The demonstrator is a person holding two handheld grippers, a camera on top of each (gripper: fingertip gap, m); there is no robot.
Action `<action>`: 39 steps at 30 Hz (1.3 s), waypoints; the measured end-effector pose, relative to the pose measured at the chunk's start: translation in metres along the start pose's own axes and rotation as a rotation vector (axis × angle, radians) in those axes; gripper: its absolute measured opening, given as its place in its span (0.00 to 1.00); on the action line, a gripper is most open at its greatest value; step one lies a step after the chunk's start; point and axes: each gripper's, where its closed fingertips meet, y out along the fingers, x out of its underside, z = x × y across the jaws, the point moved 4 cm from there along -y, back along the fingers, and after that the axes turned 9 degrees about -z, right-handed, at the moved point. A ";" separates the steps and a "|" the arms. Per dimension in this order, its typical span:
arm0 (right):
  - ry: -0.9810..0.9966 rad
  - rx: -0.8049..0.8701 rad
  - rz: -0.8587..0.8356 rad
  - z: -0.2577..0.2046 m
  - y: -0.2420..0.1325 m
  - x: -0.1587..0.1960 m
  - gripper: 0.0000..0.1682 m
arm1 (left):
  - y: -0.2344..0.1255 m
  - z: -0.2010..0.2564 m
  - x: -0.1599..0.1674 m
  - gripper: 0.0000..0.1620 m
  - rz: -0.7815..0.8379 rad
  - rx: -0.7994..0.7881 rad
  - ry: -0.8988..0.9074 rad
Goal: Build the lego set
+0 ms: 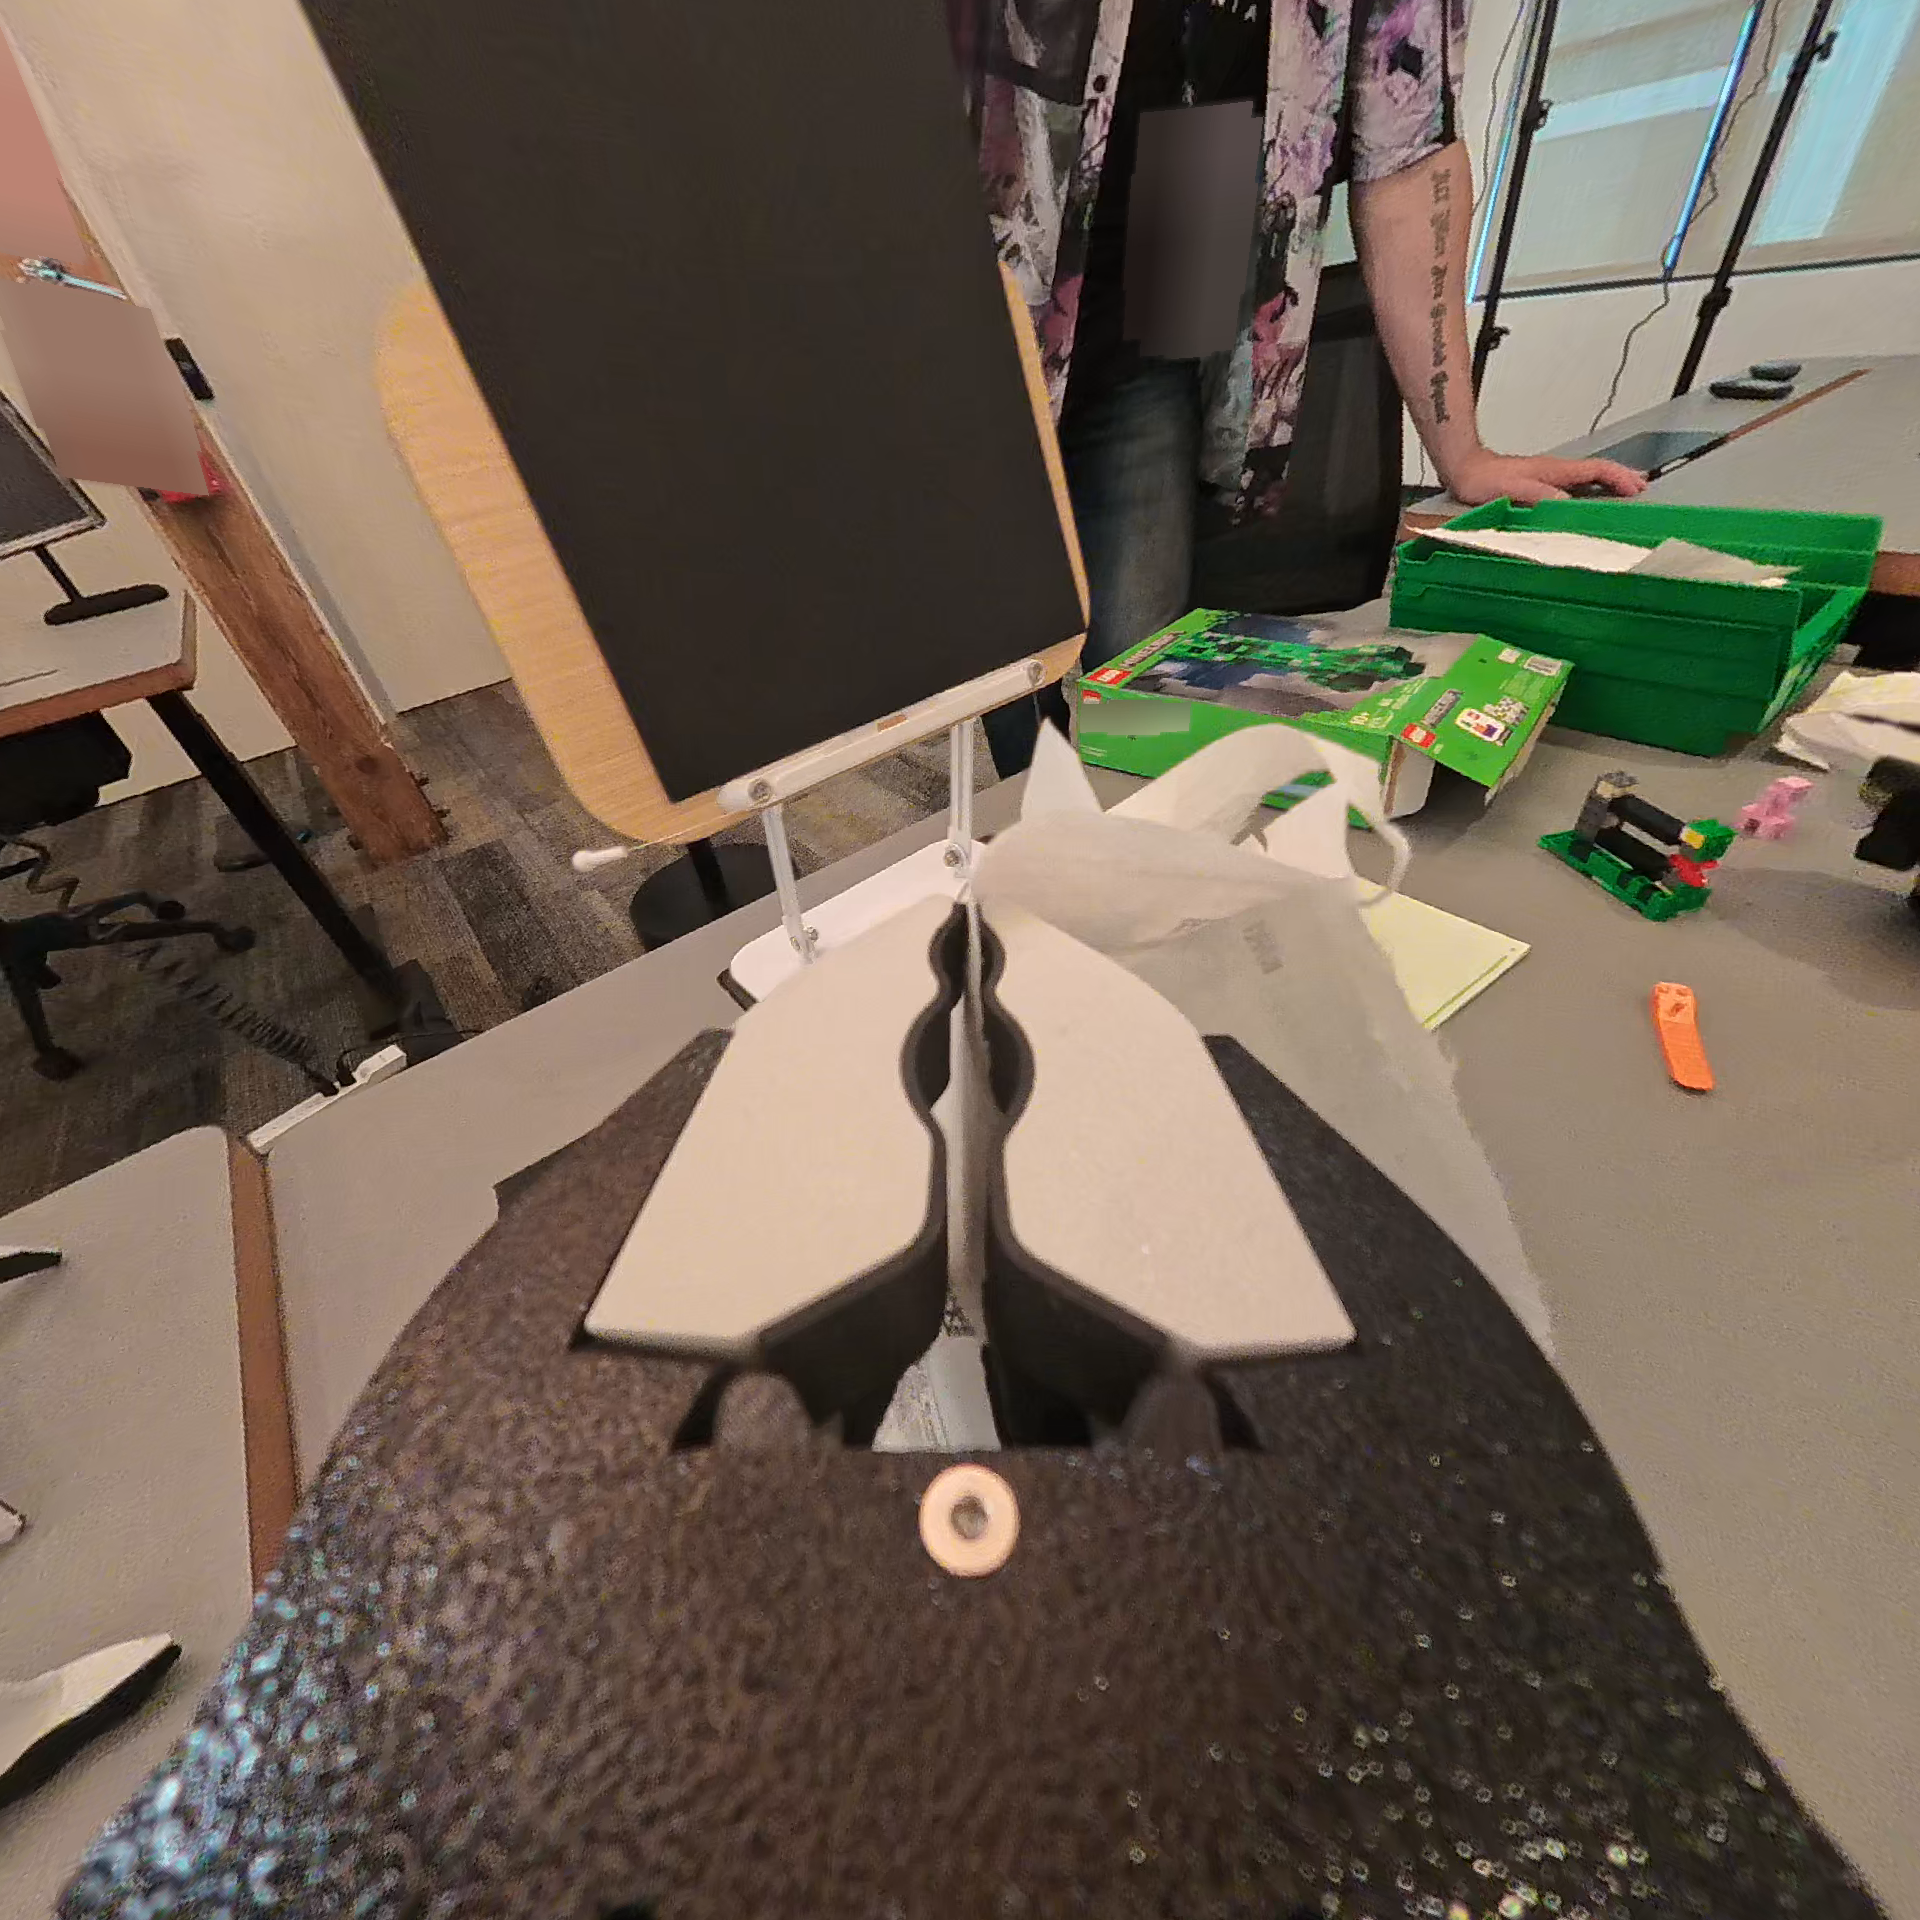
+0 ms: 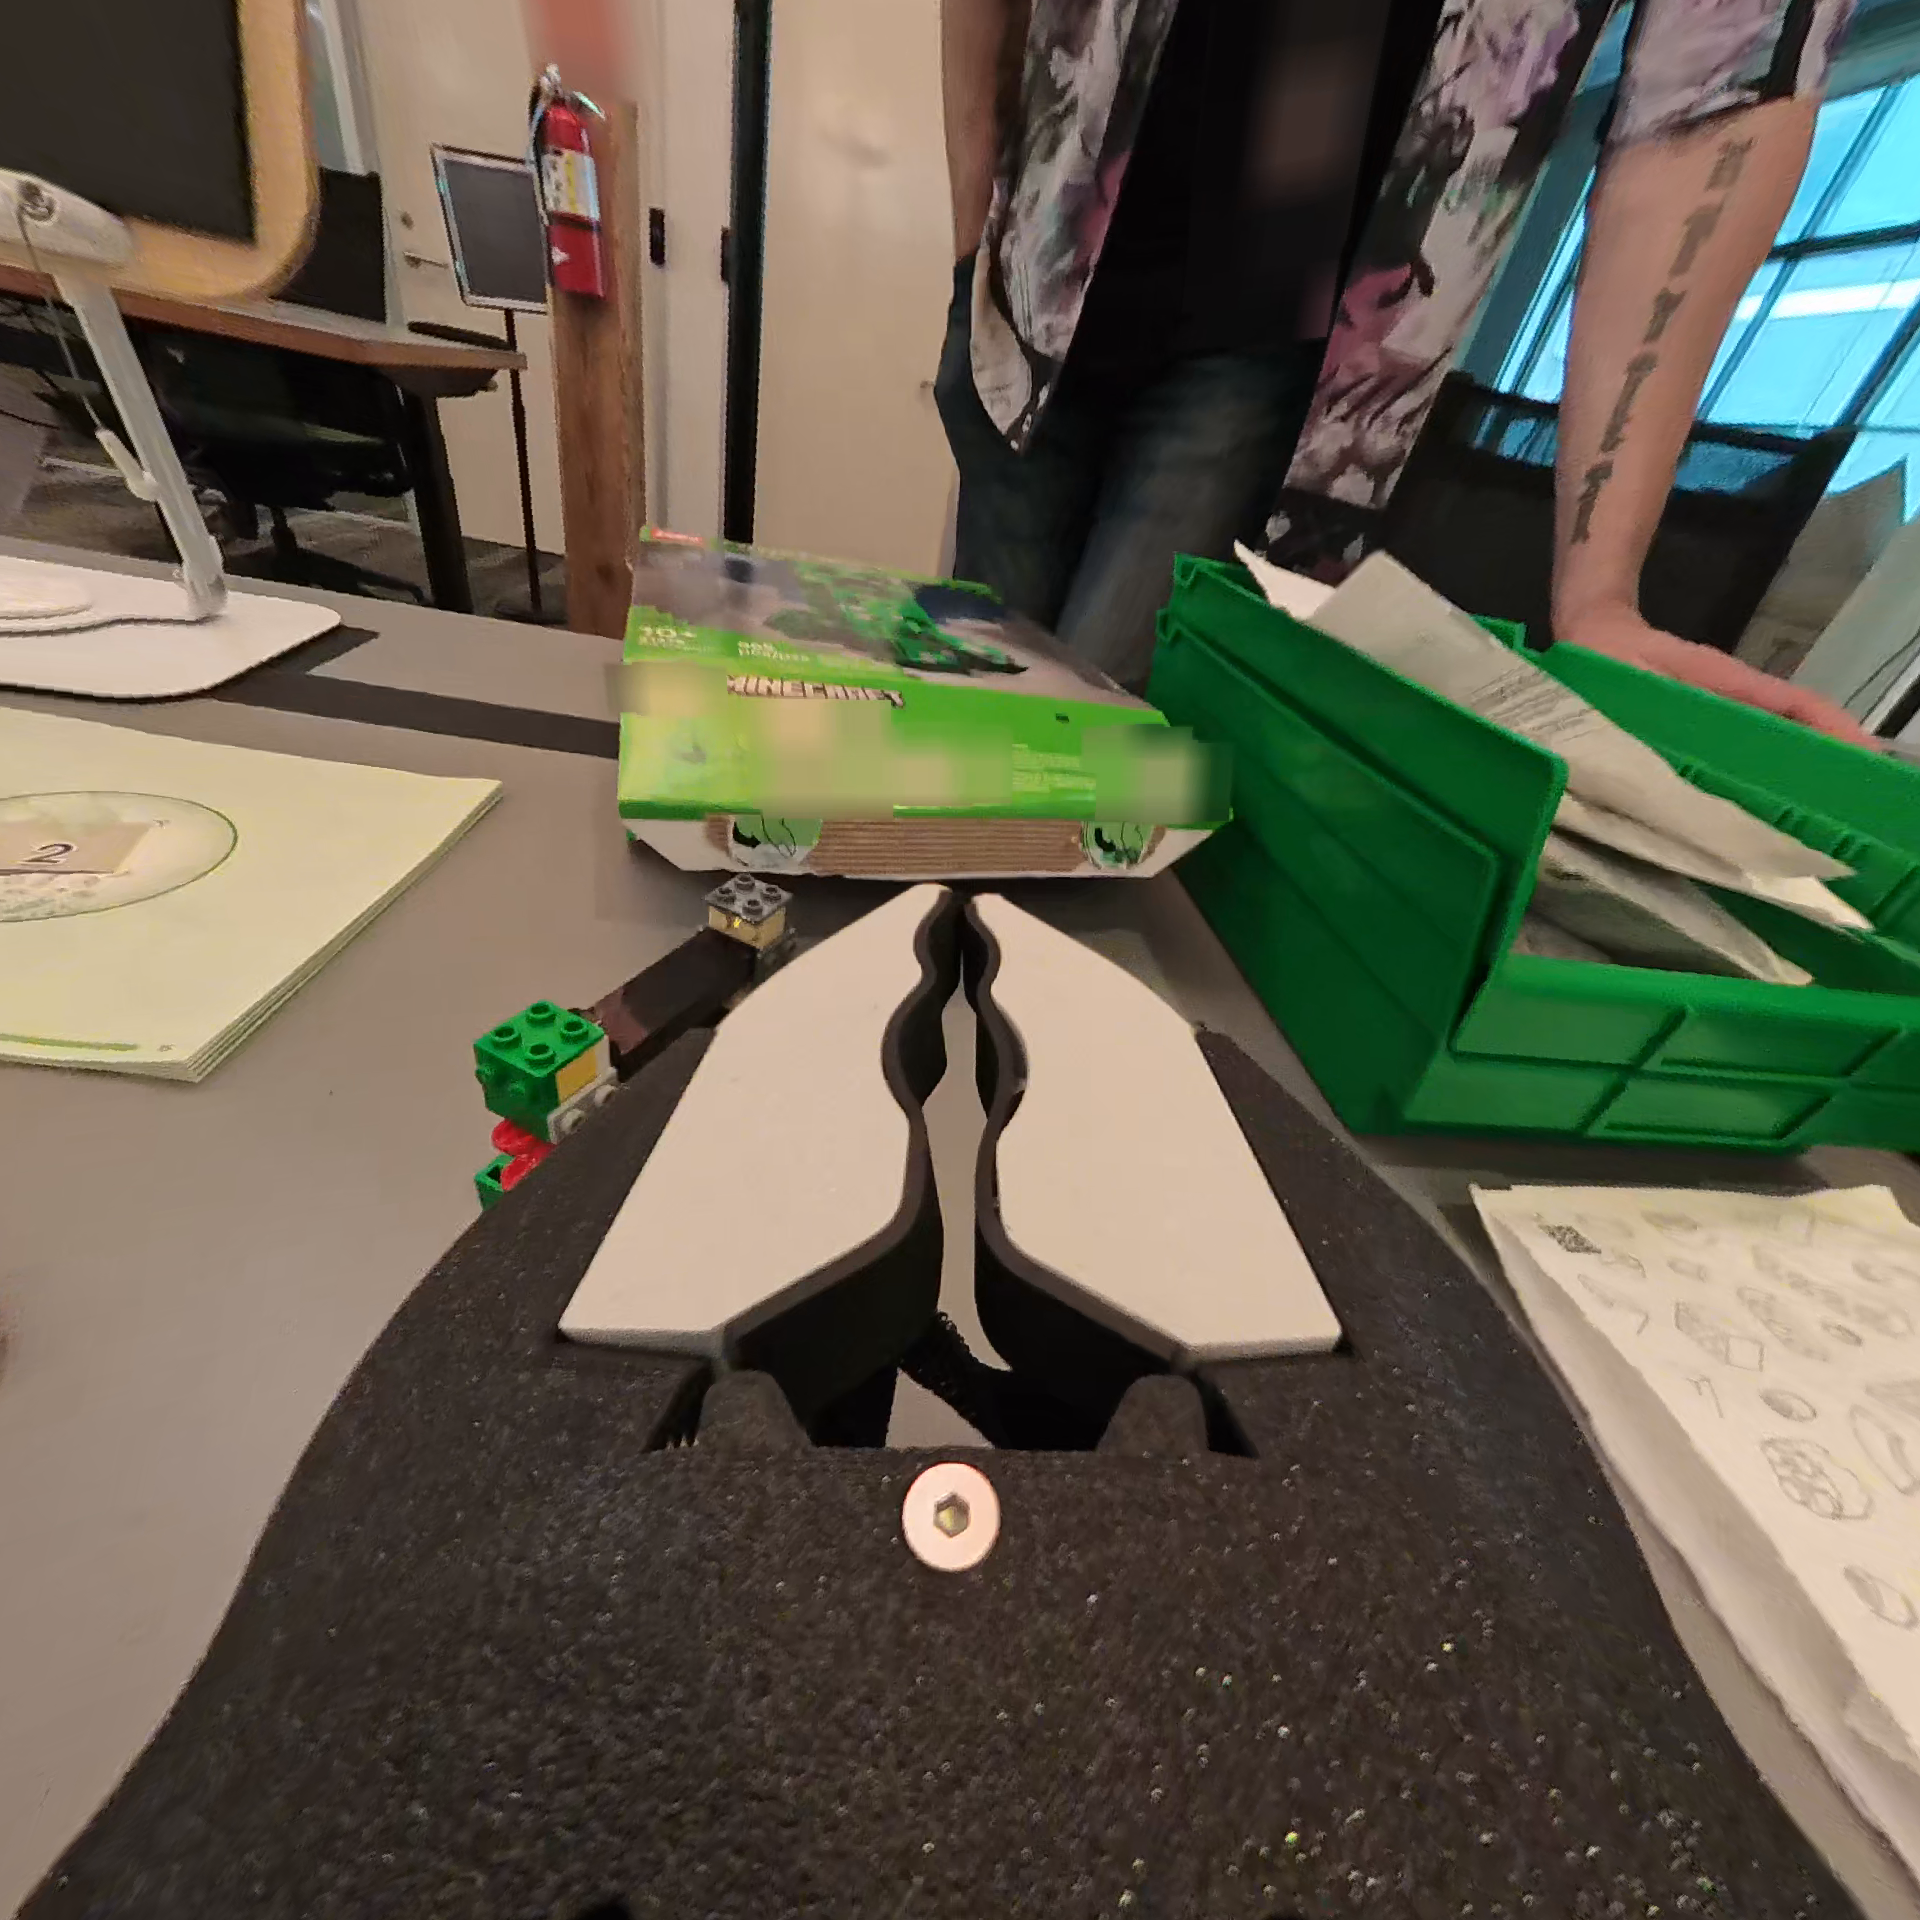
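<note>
In the left wrist view, the left gripper (image 1: pixel 971 925) has its two pale fingers pressed together on a white paper bag (image 1: pixel 1195 883), whose thin edge runs down the slot between them while the rest billows up and to the right of the tips. Behind the bag, a tablet on a white stand (image 1: pixel 727 395) tilts over the grey worktop (image 1: pixel 1662 1299). To the right lie an orange brick separator (image 1: pixel 1681 1037), a pale yellow instruction booklet (image 1: pixel 1444 961), the green lego box (image 1: pixel 1320 696) and a green bin (image 1: pixel 1631 613) with paper in it. The partly built lego model (image 1: pixel 1636 847), green base with dark bricks, stands at far right near a small pink piece (image 1: pixel 1779 810). In the right wrist view, the right gripper (image 2: pixel 958 914) is closed with nothing visible between its fingers, tips just short of the lego box (image 2: pixel 894 727). The lego model (image 2: pixel 623 1023) sits just left of the fingers, partly hidden by the gripper body. The booklet (image 2: pixel 208 883) lies at left, the bin (image 2: pixel 1507 883) at right, and a printed paper sheet (image 2: pixel 1745 1403) at lower right. A person (image 2: pixel 1195 312) stands behind the worktop.
</note>
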 end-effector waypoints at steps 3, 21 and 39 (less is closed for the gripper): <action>-0.050 -0.003 0.001 -0.005 0.002 0.000 0.00 | 0.005 0.006 -0.002 0.00 -0.010 0.014 0.023; 0.222 0.146 0.310 -0.025 -0.031 -0.040 0.21 | -0.006 -0.011 0.008 0.00 -0.023 0.005 -0.049; 0.125 0.178 0.256 -0.044 -0.029 -0.053 0.37 | -0.012 -0.017 0.010 0.00 -0.004 0.009 -0.078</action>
